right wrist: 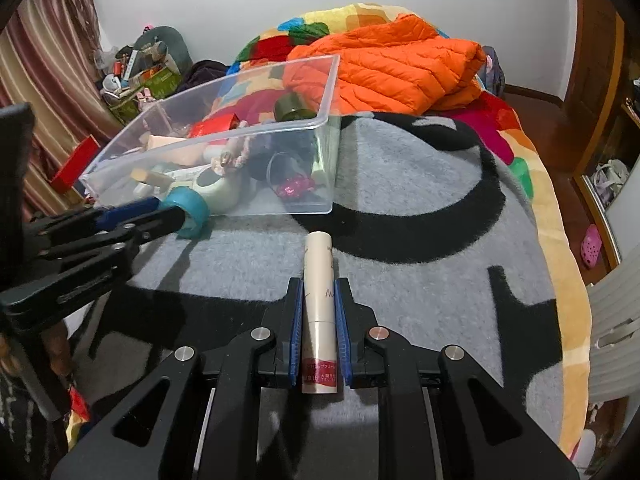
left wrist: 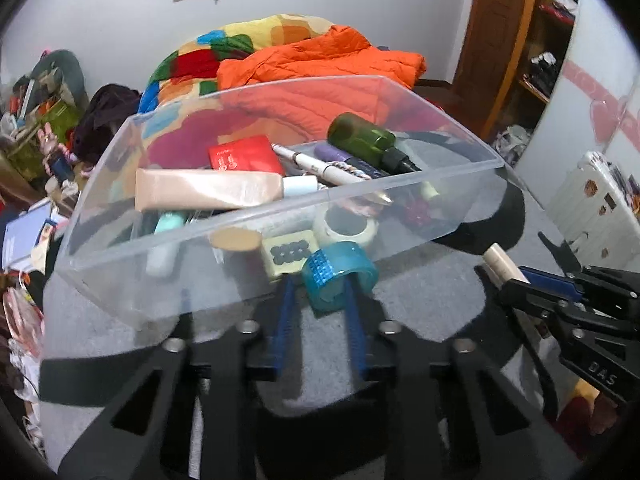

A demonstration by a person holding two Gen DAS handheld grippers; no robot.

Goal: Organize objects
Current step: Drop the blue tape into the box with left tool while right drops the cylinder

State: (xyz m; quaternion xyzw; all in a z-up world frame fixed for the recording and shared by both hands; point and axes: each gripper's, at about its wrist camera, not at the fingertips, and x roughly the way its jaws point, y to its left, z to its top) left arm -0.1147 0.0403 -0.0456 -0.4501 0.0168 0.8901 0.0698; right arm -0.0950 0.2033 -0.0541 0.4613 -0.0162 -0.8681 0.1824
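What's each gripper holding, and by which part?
Left gripper clamps the teal tape roll across its ring. Right gripper clamps the cream tube around its middle.

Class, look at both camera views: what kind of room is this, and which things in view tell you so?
Most likely a lived-in bedroom: a bed with a patchwork quilt, an orange puffer jacket lying on it, and a wooden wardrobe.

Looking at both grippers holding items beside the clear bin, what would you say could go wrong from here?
1. The left gripper pinches the teal tape roll by its wall only; it could twist or slip out.
2. The right gripper clamps the smooth cream tube, which might slide lengthwise when tilted.
3. The clear bin is already crowded, so dropped items may bounce or land badly.
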